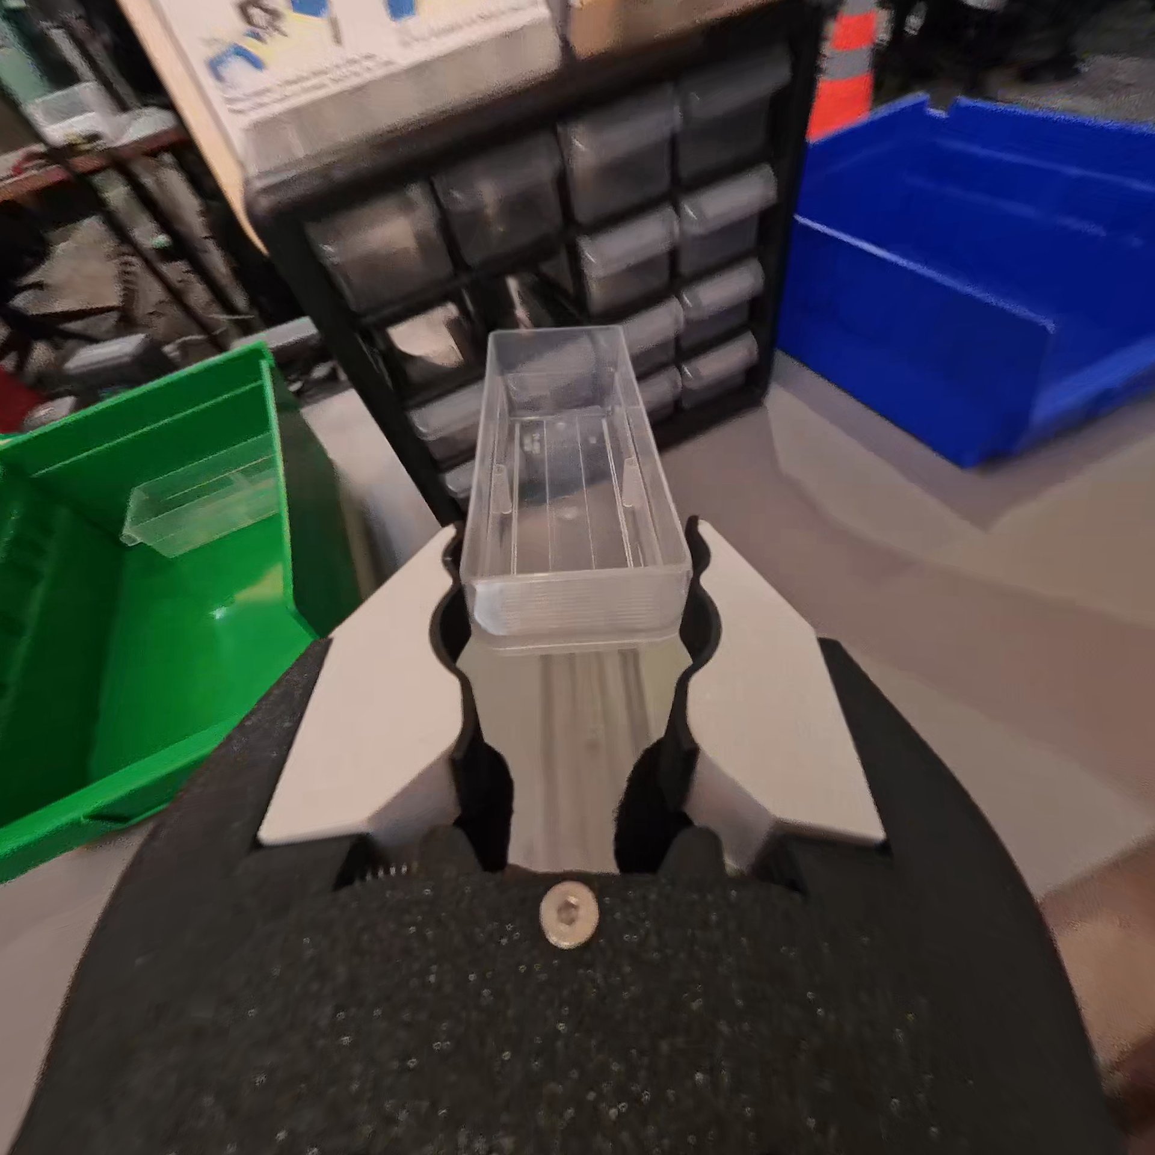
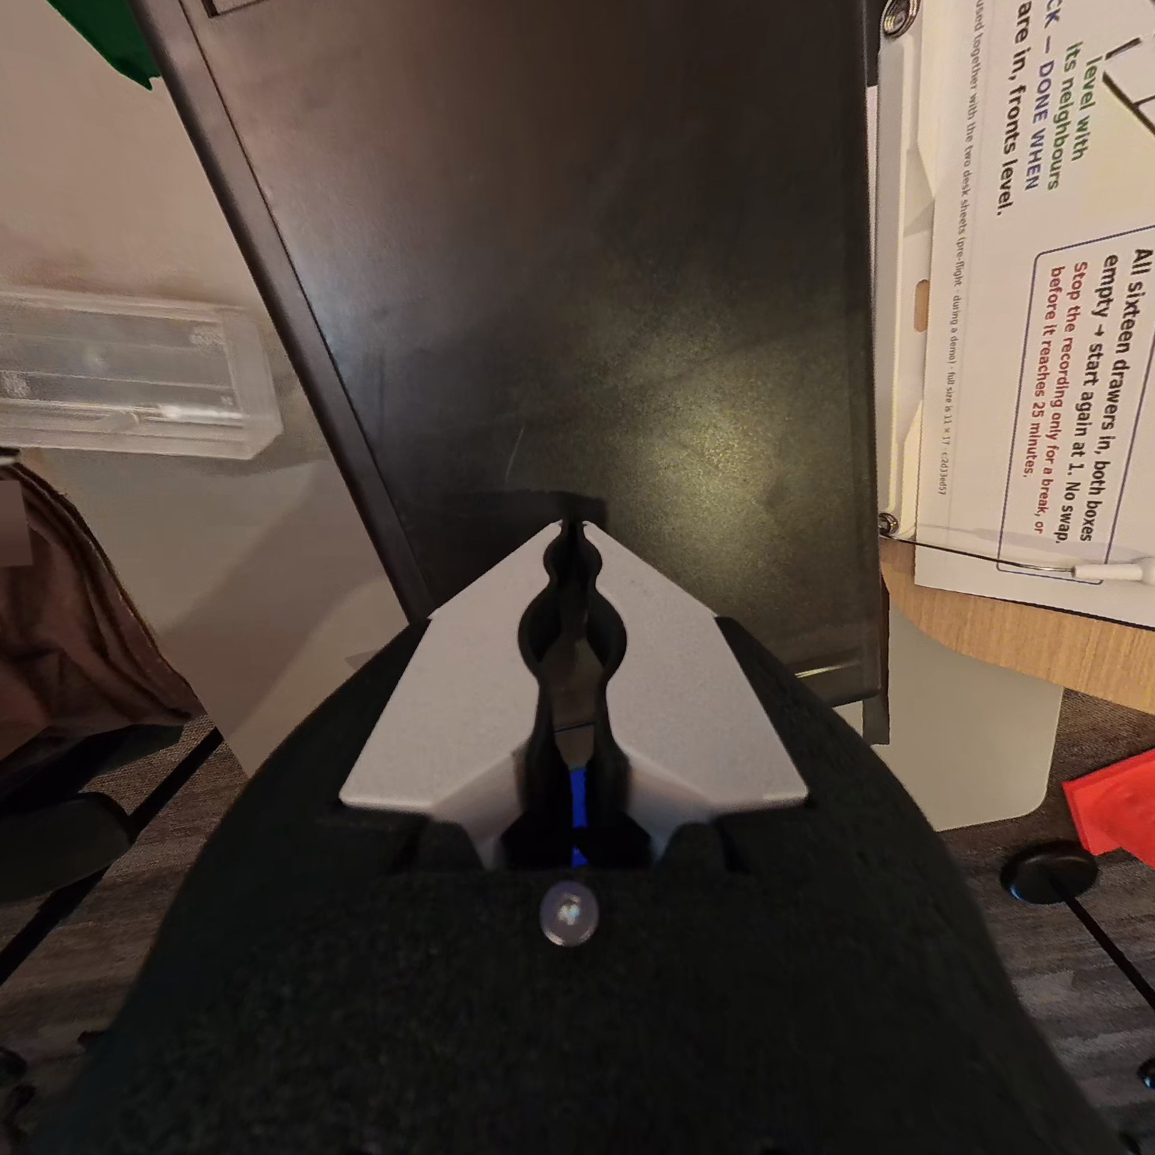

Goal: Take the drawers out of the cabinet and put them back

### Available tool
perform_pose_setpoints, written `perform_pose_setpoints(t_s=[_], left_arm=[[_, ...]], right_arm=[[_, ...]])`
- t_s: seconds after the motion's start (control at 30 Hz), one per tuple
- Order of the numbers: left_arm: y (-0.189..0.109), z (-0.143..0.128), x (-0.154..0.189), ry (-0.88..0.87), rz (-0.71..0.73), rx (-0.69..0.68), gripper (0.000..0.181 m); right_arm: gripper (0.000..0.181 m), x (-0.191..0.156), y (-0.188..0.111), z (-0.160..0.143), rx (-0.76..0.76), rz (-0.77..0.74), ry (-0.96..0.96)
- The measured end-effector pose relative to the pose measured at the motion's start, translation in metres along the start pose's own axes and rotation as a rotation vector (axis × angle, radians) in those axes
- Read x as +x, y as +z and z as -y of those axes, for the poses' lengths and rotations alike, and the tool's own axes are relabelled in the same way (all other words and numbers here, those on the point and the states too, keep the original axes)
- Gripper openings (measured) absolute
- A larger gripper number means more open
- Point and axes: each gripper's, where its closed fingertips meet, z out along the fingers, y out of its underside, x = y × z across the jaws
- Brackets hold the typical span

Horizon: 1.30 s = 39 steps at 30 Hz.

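- One drawer (image 1: 572, 500) pinched at its near end by left gripper (image 1: 575, 581) jaws, held just before cabinet (image 1: 544, 250).
- Keep level; aim at empty slot (image 1: 431, 340).
- Right gripper (image 2: 572, 531) jaws pressed together against cabinet's side.

We list one pale grey table (image 1: 875, 562), bearing a black drawer cabinet (image 1: 787, 250) at the back, a green bin (image 1: 156, 656) on its left, a blue bin (image 1: 937, 325) on its right, all standing directly on it.
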Motion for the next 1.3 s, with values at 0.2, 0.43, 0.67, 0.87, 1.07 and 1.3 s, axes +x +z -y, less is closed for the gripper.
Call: perform_pose_setpoints(t_s=[0.2, 0.43, 0.67, 0.87, 1.07, 1.3], left_arm=[[0.030, 0.027, 0.014, -0.212, 0.104, 0.059, 0.067], [0.056, 0.033, 0.015, -0.252, 0.150, 0.093, 0.066], [0.058, 0.032, 0.011, -0.236, 0.183, 0.125, 0.066], [0.063, 0.034, 0.009, -0.246, 0.187, 0.144, 0.066], [0.066, 0.038, 0.007, -0.236, 0.200, 0.166, 0.066], [0.074, 0.039, 0.003, -0.239, 0.223, 0.181, 0.066]], right_arm=[[0.000, 0.000, 0.000, 0.000, 0.003, -0.004, 0.002], [0.000, 0.000, 0.000, 0.000, -0.015, -0.025, -0.001], [0.000, 0.000, 0.000, 0.000, -0.059, -0.048, -0.005], [0.000, 0.000, 0.000, 0.000, -0.071, -0.054, -0.002], [0.000, 0.000, 0.000, 0.000, -0.069, -0.050, 0.002], [0.000, 0.000, 0.000, 0.000, -0.083, -0.053, 0.000]])
